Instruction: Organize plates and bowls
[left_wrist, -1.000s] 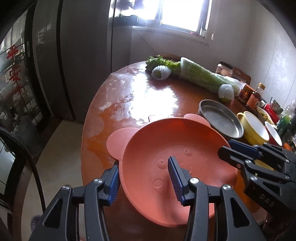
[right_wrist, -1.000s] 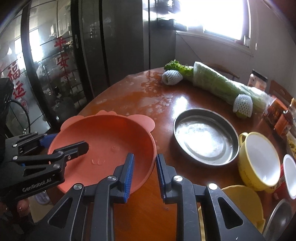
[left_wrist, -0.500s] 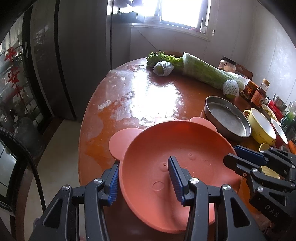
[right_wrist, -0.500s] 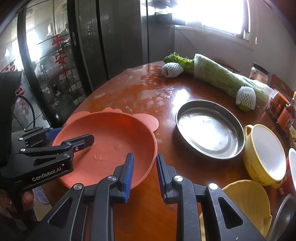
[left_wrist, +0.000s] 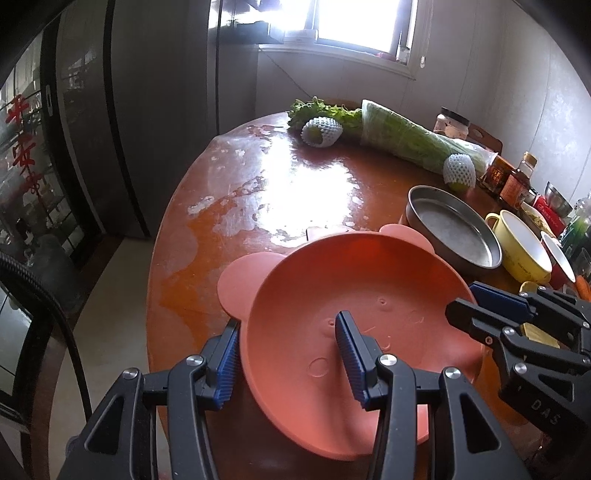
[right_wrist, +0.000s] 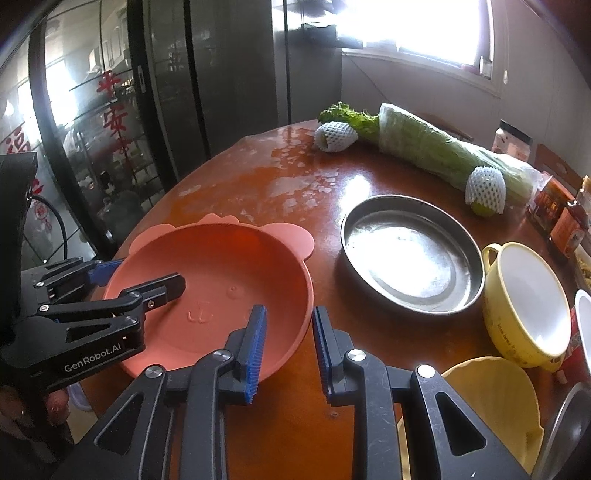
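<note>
The round wooden desk (right_wrist: 369, 177) carries everything, its far half bare and streaked with pale smears. The largest dish on it, the pink bear-eared bowl (left_wrist: 354, 295), sits at the near edge, and both claws straddle its rim. The left claw (left_wrist: 286, 356) has one finger outside the rim and one inside, with a wide gap between them, so it brackets the rim but is not closed on it. The right claw (right_wrist: 288, 345) stands likewise, one finger inside the bowl and one outside, spread apart; whether either pad touches the rim cannot be told.

Judged from this, the sorting is at an early stage: no dish is stacked on another as far as can be seen. The steel pan (right_wrist: 410, 254) lies just beside the pink bowl, the yellow handled bowl (right_wrist: 528, 302) just right of it, a white-lined red bowl (right_wrist: 583, 325) at the frame edge, and a yellow scoop-shaped dish (right_wrist: 491, 406) nearest the right claw. All are still to be gathered.

Behind them lie a long wrapped cabbage (right_wrist: 436, 147), leafy greens (right_wrist: 347, 114) and two net-sleeved fruits (right_wrist: 334, 136) (right_wrist: 484, 188), with sauce bottles (left_wrist: 513, 177) at the far right. The steel pan, close to the bowl's right ear, is the likeliest thing to be bumped.
</note>
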